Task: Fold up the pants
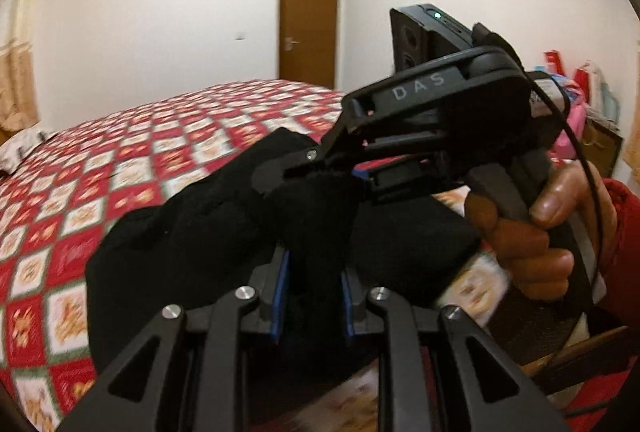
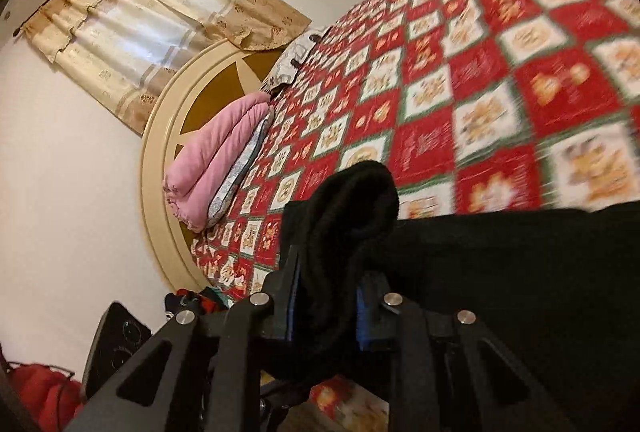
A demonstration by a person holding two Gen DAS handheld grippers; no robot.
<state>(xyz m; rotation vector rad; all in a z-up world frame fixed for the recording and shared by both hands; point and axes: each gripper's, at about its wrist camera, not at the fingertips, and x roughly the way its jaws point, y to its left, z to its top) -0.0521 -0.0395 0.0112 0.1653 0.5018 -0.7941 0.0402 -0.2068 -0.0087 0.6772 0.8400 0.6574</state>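
Note:
The black pants [image 1: 192, 232] hang bunched above the red checked bedspread [image 1: 132, 151]. My left gripper [image 1: 314, 296] is shut on a fold of the pants between its blue pads. My right gripper [image 1: 320, 163] shows in the left wrist view just beyond it, shut on the same cloth, with a hand on its handle. In the right wrist view my right gripper [image 2: 330, 296] clamps a bunched edge of the pants [image 2: 500, 272], which stretch away to the right over the bedspread [image 2: 500, 51].
A brown door [image 1: 308, 19] stands in the far wall. Bags and boxes [image 1: 576, 87] sit at the right. A pink folded quilt [image 2: 212, 163] lies against the round headboard [image 2: 160, 151] under a curtained window [image 2: 132, 27]. A red item [image 2: 40, 392] lies on the floor.

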